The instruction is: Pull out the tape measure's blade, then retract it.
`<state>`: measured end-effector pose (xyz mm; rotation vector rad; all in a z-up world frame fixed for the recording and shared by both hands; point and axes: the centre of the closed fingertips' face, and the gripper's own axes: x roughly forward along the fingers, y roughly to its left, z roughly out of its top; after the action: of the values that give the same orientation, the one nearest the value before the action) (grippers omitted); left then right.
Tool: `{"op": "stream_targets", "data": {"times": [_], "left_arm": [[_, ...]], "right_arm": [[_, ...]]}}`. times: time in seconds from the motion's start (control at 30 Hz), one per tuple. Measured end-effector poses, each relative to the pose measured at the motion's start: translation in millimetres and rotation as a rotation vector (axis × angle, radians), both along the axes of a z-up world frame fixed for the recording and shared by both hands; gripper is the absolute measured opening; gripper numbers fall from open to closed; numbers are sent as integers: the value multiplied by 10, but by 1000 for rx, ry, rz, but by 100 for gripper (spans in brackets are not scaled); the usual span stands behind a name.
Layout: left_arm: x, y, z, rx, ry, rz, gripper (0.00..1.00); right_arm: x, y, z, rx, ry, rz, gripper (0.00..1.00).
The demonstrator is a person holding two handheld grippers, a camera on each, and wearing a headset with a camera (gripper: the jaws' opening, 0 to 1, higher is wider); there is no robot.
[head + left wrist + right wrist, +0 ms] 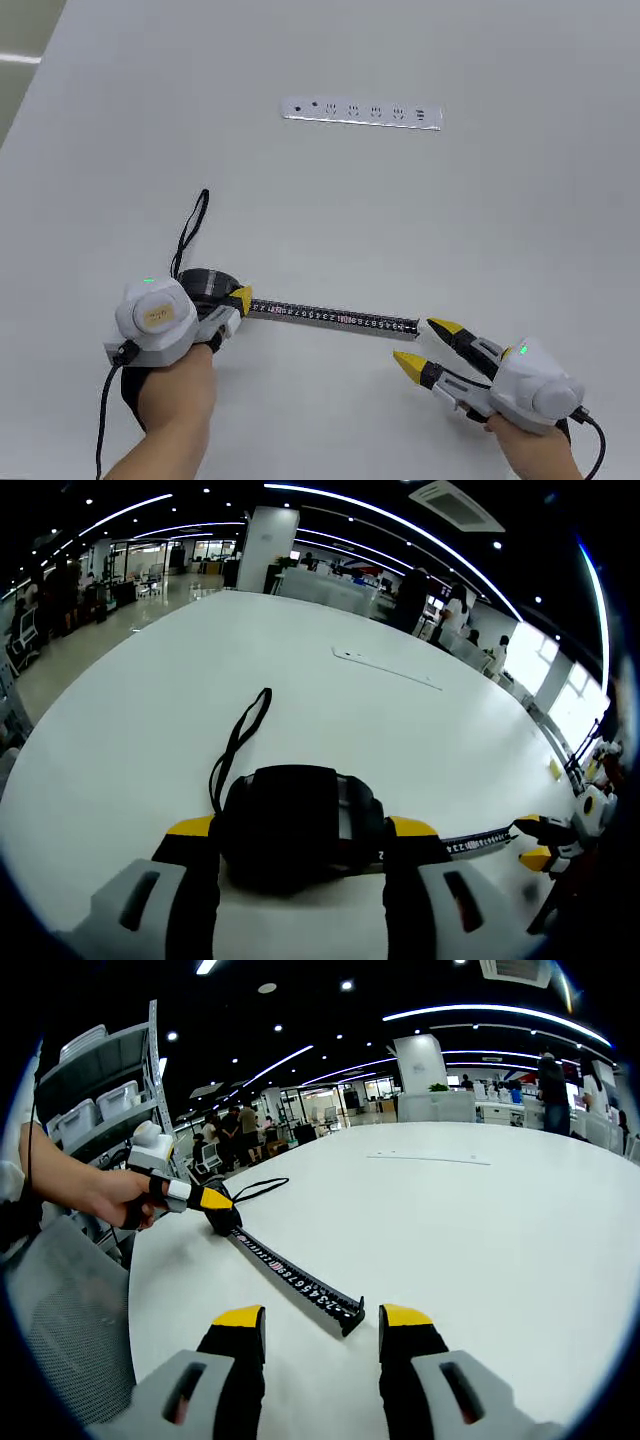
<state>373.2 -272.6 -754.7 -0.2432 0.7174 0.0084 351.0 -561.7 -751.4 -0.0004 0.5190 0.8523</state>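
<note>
Left gripper point(300, 830) clamped on tape measure point(207, 287) case, lower left of head view; blade point(335, 318) lies extended rightward across table point(450, 220); right gripper point(423, 342) jaws wide, blade tip just beside them.

The black tape measure point(208, 290) is sitting on the worktop point(400, 220), gripped between the yellow-tipped jaws of the left tool point(300, 830). Its dark blade point(335, 318), marked with pale numerals, is lying pulled out flat and straight, running from the case toward the right tool point(427, 343). The blade's end hook point(352, 1317) is lying just ahead of that tool's spread jaws, touching neither. A black wrist strap point(190, 232) is trailing away beyond the case.
</note>
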Motion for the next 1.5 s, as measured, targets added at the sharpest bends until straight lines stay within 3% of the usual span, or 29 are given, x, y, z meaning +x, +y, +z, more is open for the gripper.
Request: {"op": "stream_targets", "data": {"times": [0.27, 0.77, 1.03, 1.5], "left_arm": [[-9, -6, 0, -1, 2, 2, 64], [2, -17, -3, -4, 2, 10, 64], [4, -22, -5, -11, 1, 16, 64], [4, -24, -7, -15, 1, 14, 64]], "right_arm": [[37, -47, -81, -51, -15, 89, 38], [109, -42, -175, -56, -26, 207, 30], [117, -11, -170, -32, -22, 239, 27], [166, 14, -179, 3, -6, 259, 13]]}}
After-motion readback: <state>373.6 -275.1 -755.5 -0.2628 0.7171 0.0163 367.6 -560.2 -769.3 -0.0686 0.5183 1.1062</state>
